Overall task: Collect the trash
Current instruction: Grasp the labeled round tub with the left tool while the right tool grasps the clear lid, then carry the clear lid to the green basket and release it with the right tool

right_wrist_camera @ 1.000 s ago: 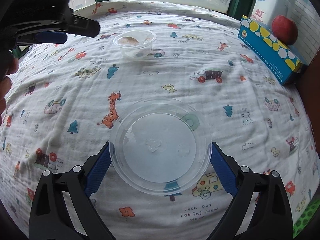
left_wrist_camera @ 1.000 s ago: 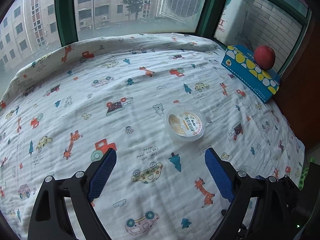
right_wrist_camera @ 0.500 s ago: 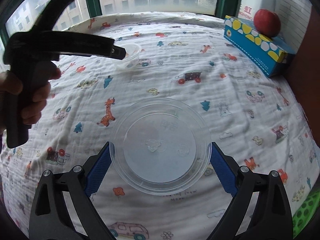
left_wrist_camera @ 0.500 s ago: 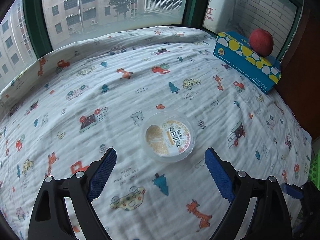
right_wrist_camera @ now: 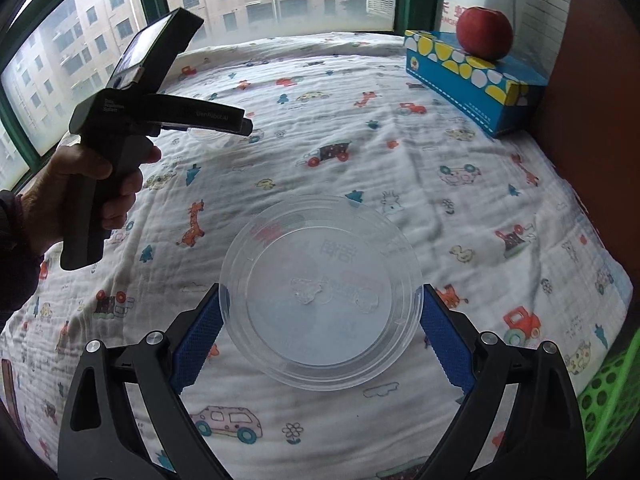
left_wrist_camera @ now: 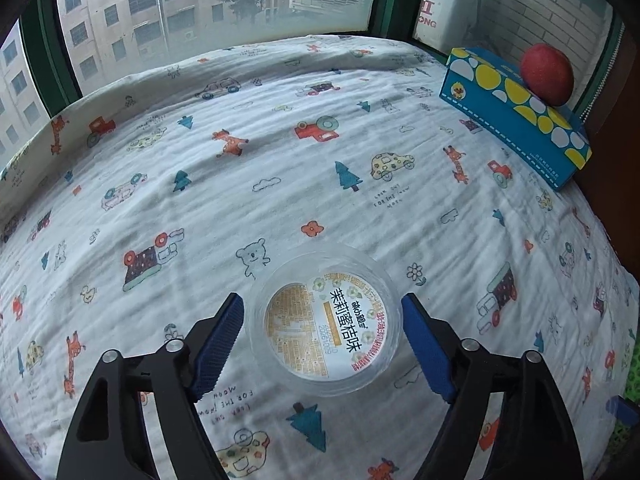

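Observation:
A small clear plastic cup point(left_wrist_camera: 326, 330) with a printed yellow-and-white label stands on the patterned cloth point(left_wrist_camera: 280, 168). My left gripper point(left_wrist_camera: 322, 346) is open, with its blue pads on either side of the cup and small gaps showing. My right gripper point(right_wrist_camera: 320, 334) is shut on a larger clear plastic bowl point(right_wrist_camera: 320, 296) and holds it above the cloth. In the right wrist view the left gripper point(right_wrist_camera: 156, 114) is at the far left in a hand, and the small cup point(right_wrist_camera: 208, 134) shows partly beneath it.
A blue tissue box point(left_wrist_camera: 516, 114) with a red apple point(left_wrist_camera: 546, 74) on it sits at the back right, also in the right wrist view point(right_wrist_camera: 472, 80). A green perforated basket point(right_wrist_camera: 608, 412) is at the right edge. Windows run behind the table.
My left gripper has moved forward until the small cup lies between its pads. My right gripper has lifted the clear bowl higher, still gripping it.

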A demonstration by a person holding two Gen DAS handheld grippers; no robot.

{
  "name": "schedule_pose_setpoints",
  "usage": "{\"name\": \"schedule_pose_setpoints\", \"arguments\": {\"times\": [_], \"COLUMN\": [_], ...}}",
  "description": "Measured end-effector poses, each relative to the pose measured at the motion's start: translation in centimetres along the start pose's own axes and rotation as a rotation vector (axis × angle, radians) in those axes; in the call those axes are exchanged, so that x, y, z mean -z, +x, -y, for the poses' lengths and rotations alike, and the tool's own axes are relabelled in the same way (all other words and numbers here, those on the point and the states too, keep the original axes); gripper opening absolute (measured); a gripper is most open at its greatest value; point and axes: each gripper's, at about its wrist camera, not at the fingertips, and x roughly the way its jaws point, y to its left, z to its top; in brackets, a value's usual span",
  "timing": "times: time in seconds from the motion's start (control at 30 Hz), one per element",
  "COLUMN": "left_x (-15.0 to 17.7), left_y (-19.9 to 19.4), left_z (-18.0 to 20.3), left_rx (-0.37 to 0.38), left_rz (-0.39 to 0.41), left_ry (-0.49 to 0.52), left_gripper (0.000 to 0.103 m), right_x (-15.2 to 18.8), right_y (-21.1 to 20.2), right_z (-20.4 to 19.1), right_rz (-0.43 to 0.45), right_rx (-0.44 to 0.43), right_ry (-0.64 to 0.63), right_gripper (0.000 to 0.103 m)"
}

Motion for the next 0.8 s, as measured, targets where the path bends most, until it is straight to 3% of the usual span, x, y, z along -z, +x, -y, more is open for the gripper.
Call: {"name": "schedule_pose_setpoints", "arguments": {"times": [0.07,0.27,0.8], "left_x": [0.1,0.4,4.1], "left_y": [0.3,-0.9,-11.0], "left_z": [0.0,0.3,5.4], "left_rx": [0.007,0.004,0.089], "left_rz": [-0.006,0.024,0.129], "left_ry": [-0.007,-0.013,0.073], "left_gripper": [0.066,0.065,0.065], "right_x": [0.1,0.5,3.5], "right_y": [-0.2,-1.1,-7.4], "right_z": [0.2,0.6,3.6], "right_rz": [0.001,0.013,0.079], "right_rx": [0.002,-0.004,0.044], "right_ry": [0.006,0.029,0.105], "right_gripper": [0.092,0.092,0.092]}}
